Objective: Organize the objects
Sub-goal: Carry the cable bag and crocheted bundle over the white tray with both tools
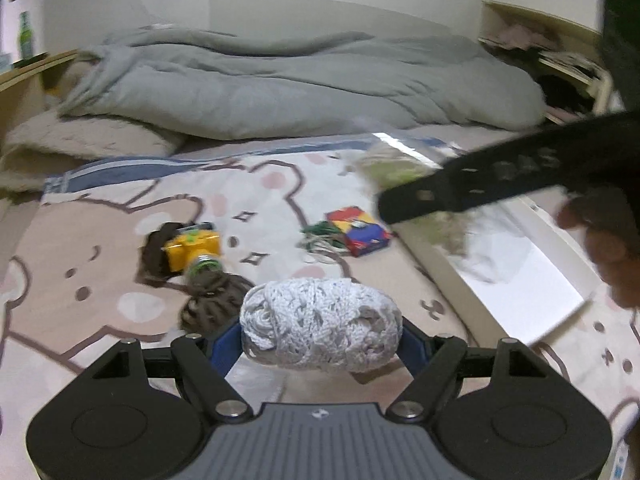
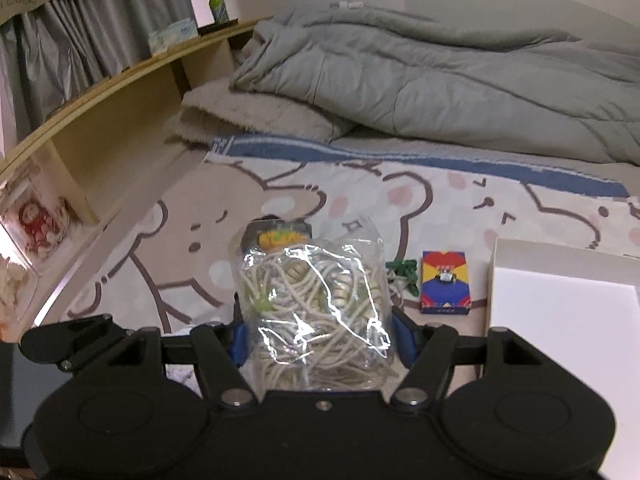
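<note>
My left gripper [image 1: 320, 340] clamped the white yarn ball [image 1: 320, 326], my right gripper [image 2: 318, 342] the cord bag [image 2: 314, 312]; box [image 2: 560, 320] looked empty, camera toy [image 1: 192, 250] and card pack [image 2: 445, 288] remained on the bed.

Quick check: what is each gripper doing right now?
Left gripper: shut on the white yarn ball.
Right gripper: shut on the clear bag of cord.

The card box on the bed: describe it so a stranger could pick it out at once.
Start at the bear-print bedsheet below the rumpled grey duvet. Just left of the white box on the sheet lies the small flat card box, with a green tangle at its left side. It is the only item with bold red, yellow and blue panels.
</note>
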